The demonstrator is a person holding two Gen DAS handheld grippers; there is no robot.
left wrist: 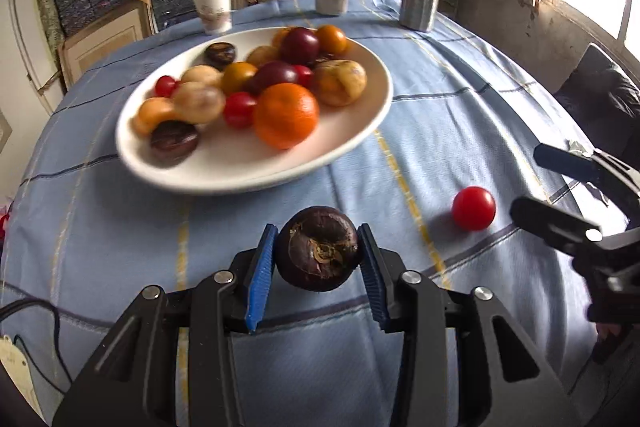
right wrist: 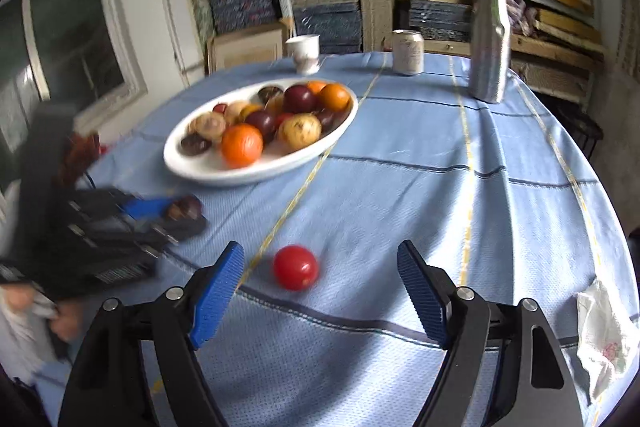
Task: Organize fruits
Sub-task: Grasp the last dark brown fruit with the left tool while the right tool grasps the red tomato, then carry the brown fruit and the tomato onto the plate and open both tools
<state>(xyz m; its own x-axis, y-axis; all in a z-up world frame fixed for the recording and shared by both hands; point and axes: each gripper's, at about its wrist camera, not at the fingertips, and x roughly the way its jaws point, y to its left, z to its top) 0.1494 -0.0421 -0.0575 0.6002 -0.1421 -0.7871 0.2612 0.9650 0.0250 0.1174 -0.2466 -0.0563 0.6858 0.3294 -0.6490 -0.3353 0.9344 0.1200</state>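
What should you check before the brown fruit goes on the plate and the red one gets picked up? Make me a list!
1. Left hand-held gripper shut on the dark brown round fruit: ok.
2. Free room on the white oval plate at its near rim: ok.
3. Right hand-held gripper open: ok.
4. Small red round tomato lies between its blue fingers: ok.
5. Tomato at rest on the blue checked tablecloth: cannot tell, picture blurred.
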